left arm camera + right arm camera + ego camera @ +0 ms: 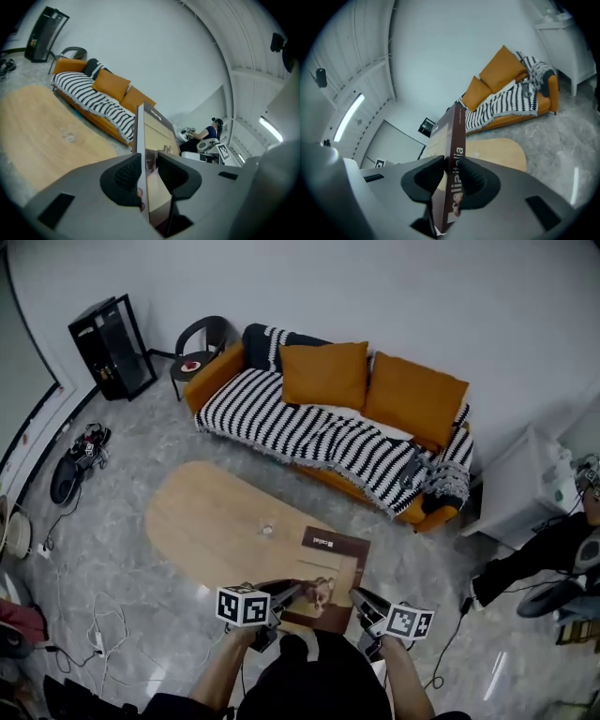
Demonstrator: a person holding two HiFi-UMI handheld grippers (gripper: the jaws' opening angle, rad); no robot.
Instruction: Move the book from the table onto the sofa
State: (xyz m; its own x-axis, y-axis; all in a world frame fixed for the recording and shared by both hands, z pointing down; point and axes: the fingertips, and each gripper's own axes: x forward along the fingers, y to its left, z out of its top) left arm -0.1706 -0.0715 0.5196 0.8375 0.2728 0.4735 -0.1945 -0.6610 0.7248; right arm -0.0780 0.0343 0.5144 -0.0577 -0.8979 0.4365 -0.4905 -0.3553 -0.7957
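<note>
A brown hardcover book [333,570] hangs over the near right end of the oval wooden table [216,517], gripped from both sides. My left gripper [302,592] is shut on its left edge, where the book [154,136] stands edge-on between the pads of the left gripper [148,174]. My right gripper [360,600] is shut on the spine side; the lettered spine [457,150] runs up between the pads of the right gripper [453,180]. The orange sofa [328,432] with a striped throw and two orange cushions stands beyond the table, also seen as the sofa [96,96] and sofa [511,96].
A small clear object [267,530] lies mid-table. A black cabinet [112,348] and a round side table [195,364] stand at the sofa's left, a white cabinet [525,488] at its right. A seated person [553,554] is at far right. Cables [94,634] lie on the floor at left.
</note>
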